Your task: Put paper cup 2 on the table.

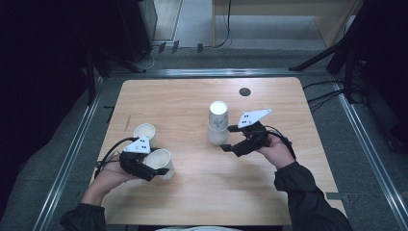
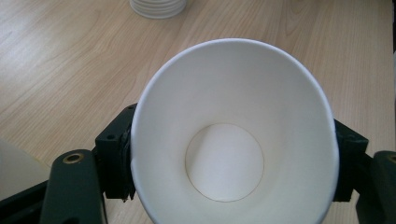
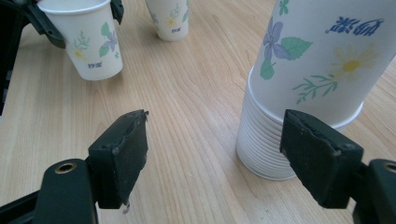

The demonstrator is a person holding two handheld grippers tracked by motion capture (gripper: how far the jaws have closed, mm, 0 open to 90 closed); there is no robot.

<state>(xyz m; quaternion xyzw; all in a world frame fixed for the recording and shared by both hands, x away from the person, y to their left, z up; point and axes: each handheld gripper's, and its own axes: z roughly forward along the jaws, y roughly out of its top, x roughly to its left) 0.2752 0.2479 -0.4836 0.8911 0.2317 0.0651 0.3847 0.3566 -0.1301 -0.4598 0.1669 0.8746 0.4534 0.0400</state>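
A person works paper cups at a wooden worktop (image 1: 192, 96) with a claw in each hand. The left claw (image 1: 161, 169) is clenched on a cup (image 1: 159, 161), its black jaws pressing the cup's wall from both sides so that the mouth bends to an oval in the left gripper view (image 2: 233, 135). That cup sits low near the worktop's 7 o'clock edge, with a second cup (image 1: 145, 132) standing just beside it at about 11 o'clock from it.

The right claw (image 3: 215, 154) is released, jaws wide with nothing between them. The stack (image 1: 218, 125) of nested cups stands near the worktop's centre, upside down, at about 10 o'clock from that claw in the high view; in the right gripper view the stack (image 3: 299, 93) rises at 1 o'clock, just behind the right-hand jaw and apart from it.

The step looks like setting the held cup down: judged from here, it should land flat and upright, clear of its neighbour, with a light squeeze to spare the thin wall, and be freed only once settled.
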